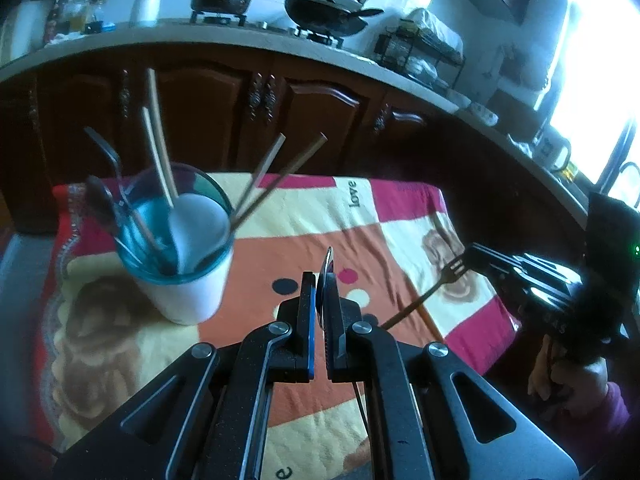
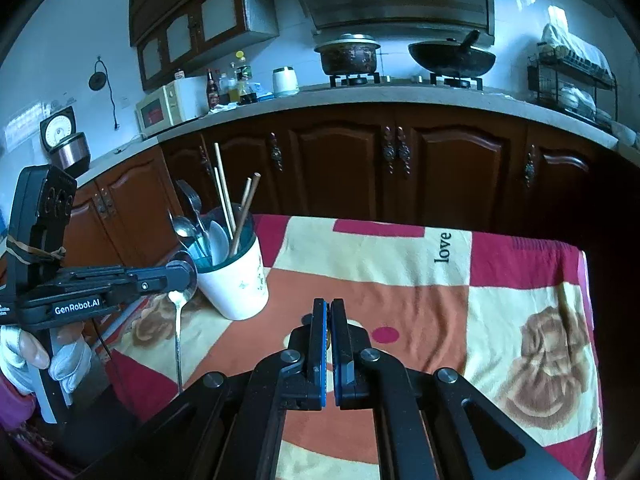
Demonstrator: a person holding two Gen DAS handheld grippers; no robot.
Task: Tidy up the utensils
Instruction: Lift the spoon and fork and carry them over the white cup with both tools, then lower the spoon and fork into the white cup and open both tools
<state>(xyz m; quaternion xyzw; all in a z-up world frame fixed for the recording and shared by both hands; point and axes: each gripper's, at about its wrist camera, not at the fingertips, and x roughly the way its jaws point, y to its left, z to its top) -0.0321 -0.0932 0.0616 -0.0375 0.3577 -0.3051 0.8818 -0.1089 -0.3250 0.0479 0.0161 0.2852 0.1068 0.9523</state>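
A white utensil cup [image 1: 188, 276] with a blue inside stands on the patterned cloth; it also shows in the right wrist view [image 2: 236, 280]. It holds chopsticks [image 1: 160, 152], spoons and a fork. My left gripper [image 1: 320, 280] is shut on a metal spoon [image 2: 178, 300] by its bowl, to the right of the cup; the handle hangs down. My right gripper [image 2: 330, 308] is shut on a fork [image 1: 444, 276]; its tines stick out and its handle slants down over the cloth.
The table is covered by a red, orange and cream blanket [image 2: 440, 280]. Behind it are dark wooden cabinets [image 2: 400, 160] and a counter with a pot [image 2: 348, 54], a wok [image 2: 452, 56] and a dish rack [image 2: 572, 76].
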